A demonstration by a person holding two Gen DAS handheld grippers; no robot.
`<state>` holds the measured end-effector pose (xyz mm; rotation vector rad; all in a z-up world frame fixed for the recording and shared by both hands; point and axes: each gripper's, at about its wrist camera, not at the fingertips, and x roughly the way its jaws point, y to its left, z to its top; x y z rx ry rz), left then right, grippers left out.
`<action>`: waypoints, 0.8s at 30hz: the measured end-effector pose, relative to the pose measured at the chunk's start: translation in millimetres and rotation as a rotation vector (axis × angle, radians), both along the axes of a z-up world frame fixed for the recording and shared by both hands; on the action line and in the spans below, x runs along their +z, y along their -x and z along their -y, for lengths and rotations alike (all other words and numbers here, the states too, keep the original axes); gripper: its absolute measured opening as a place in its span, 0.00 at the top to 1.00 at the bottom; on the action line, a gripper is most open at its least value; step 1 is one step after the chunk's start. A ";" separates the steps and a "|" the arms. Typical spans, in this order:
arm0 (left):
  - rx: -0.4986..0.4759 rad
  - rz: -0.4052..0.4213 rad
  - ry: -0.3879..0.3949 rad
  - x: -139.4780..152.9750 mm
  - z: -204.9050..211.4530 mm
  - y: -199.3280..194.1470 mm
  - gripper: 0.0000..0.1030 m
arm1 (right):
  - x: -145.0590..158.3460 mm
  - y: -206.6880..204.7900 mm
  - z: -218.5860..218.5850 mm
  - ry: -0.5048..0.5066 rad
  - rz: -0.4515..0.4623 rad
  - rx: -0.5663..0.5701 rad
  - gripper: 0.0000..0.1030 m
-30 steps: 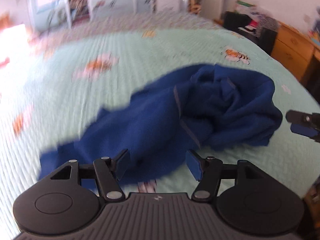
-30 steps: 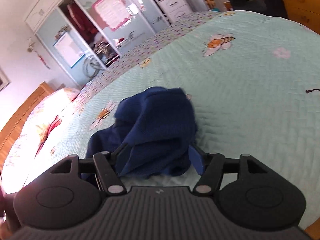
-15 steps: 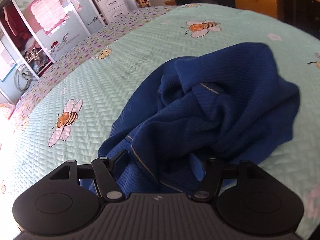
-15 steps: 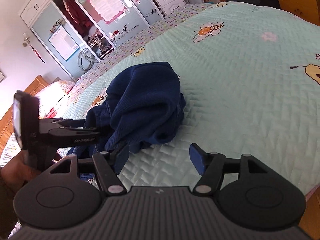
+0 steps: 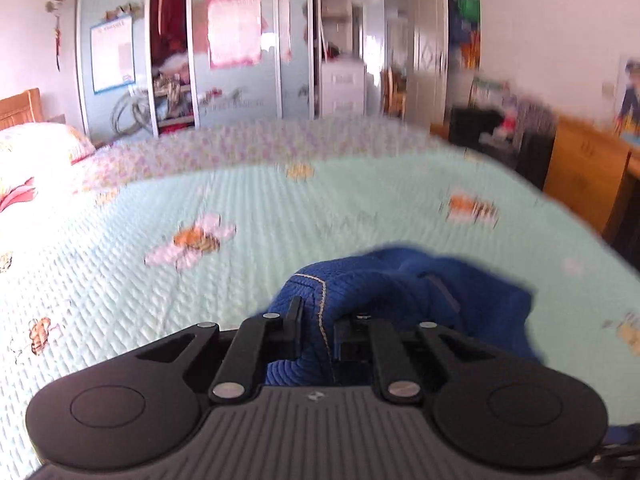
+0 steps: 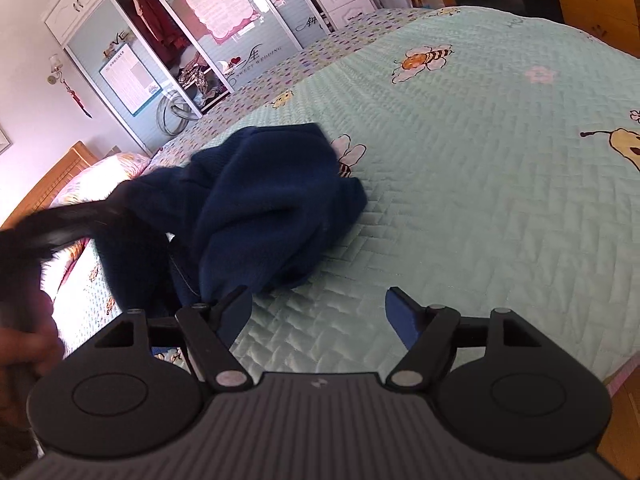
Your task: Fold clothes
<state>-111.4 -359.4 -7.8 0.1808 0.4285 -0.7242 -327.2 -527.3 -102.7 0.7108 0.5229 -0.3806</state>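
A crumpled dark blue garment lies on the mint quilted bedspread. My left gripper is closing its jaws on a stitched edge of that garment, and the fabric is pinched between the pads and lifted. In the right wrist view the garment is bunched at centre left, with the left gripper a blurred dark shape at its left end. My right gripper hovers over bare bedspread just right of the garment. Its jaws are opening and nothing is between them.
A pillow and wooden headboard are at the left end of the bed. A wardrobe with sliding doors stands beyond the bed. A wooden dresser is at the right. A hand holds the left gripper.
My left gripper has shut on the garment's edge and risen with it, tilting up toward the wardrobe. The right gripper has backed off the garment and opened a little wider.
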 end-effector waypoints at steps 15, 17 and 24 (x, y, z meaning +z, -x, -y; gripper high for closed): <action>-0.076 -0.156 -0.189 -56.3 -59.0 34.6 0.87 | 15.8 -33.2 30.3 -0.027 0.021 0.006 0.20; -0.086 -0.168 -0.184 -58.9 -60.0 36.7 0.87 | 28.5 -61.0 29.9 0.030 0.022 0.086 0.20; -0.176 -0.194 -0.187 -67.4 -57.1 52.9 0.86 | 56.1 -176.2 -7.9 0.411 -0.092 0.399 0.20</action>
